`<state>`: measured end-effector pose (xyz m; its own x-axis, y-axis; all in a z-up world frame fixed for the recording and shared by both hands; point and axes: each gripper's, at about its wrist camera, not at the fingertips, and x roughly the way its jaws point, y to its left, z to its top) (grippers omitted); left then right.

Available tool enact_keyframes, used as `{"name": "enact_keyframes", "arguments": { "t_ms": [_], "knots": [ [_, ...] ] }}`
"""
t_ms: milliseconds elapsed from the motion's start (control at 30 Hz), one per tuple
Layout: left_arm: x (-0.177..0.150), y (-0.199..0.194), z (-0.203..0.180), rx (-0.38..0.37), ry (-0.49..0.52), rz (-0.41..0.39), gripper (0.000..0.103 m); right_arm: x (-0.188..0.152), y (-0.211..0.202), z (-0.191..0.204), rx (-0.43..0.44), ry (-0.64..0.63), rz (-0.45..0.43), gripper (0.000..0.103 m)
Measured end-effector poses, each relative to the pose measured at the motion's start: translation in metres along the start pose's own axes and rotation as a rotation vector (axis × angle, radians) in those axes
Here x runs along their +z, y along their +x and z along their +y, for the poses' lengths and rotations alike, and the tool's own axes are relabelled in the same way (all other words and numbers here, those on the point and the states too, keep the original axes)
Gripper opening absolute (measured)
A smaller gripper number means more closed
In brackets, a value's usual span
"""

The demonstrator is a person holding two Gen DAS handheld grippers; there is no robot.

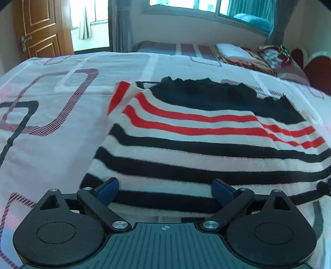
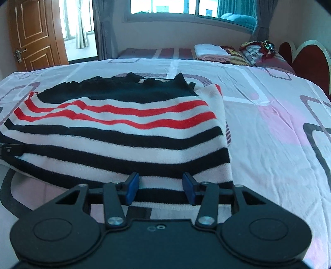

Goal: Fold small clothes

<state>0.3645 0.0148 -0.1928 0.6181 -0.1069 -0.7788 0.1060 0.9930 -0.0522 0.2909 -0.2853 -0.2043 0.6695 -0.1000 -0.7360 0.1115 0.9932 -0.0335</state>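
Lying just beyond both parted claws, striped sweater (image 1: 206,149) meets left gripper (image 1: 165,193) wide, right gripper (image 2: 161,189) narrower; no writing legible.

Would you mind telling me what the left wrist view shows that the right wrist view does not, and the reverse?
Only the left wrist view shows the left tool, wide open over the striped sweater's near hem, and the sweater's left edge against the sheet. Only the right wrist view shows the right tool, open more narrowly at the hem, and the sweater's right edge. Both share the sweater, the patterned bedsheet, the wooden door, the window and folded bedding.
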Motion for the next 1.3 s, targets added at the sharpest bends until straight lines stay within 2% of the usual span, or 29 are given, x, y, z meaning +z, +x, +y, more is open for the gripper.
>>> {"name": "enact_keyframes", "arguments": {
  "t_ms": [233,300,467,567,700,800,933,1000,1133,1200,1300],
  "knots": [
    [0.004,-0.02,0.003,-0.035,0.003,-0.058,0.096,0.006,-0.041,0.008,0.035,0.005,-0.075,0.047],
    [0.013,-0.014,0.003,-0.017,-0.001,-0.071,0.096,0.014,-0.046,0.015,0.055,-0.013,-0.095,0.047],
    [0.022,0.026,0.013,0.034,-0.033,-0.009,0.096,0.042,-0.027,0.035,0.147,-0.013,-0.114,0.047],
    [0.024,0.018,0.007,0.046,-0.012,-0.011,0.096,0.052,-0.005,0.052,0.192,-0.013,-0.093,0.047],
    [0.029,-0.006,0.033,0.027,-0.16,-0.057,0.096,0.067,0.009,0.068,0.248,-0.051,-0.089,0.047],
    [0.03,0.005,0.061,0.02,-0.28,0.003,0.096,0.083,0.01,0.073,0.281,-0.064,-0.108,0.048],
    [0.018,0.029,0.082,-0.074,-0.421,0.119,0.096,0.08,0.024,0.078,0.302,-0.044,-0.083,0.048],
    [0.011,0.034,0.085,-0.106,-0.429,0.1,0.103,0.075,0.033,0.077,0.311,-0.014,-0.062,0.048],
    [0.004,0.036,0.091,-0.179,-0.472,0.068,0.103,0.069,0.039,0.075,0.319,0.016,-0.051,0.048],
    [-0.007,0.029,0.106,-0.235,-0.576,0.056,0.103,0.068,0.039,0.075,0.318,0.023,-0.053,0.048],
    [-0.034,0.012,0.112,-0.291,-0.719,0.083,0.103,0.065,0.036,0.073,0.314,0.042,-0.057,0.048]
  ]
}}
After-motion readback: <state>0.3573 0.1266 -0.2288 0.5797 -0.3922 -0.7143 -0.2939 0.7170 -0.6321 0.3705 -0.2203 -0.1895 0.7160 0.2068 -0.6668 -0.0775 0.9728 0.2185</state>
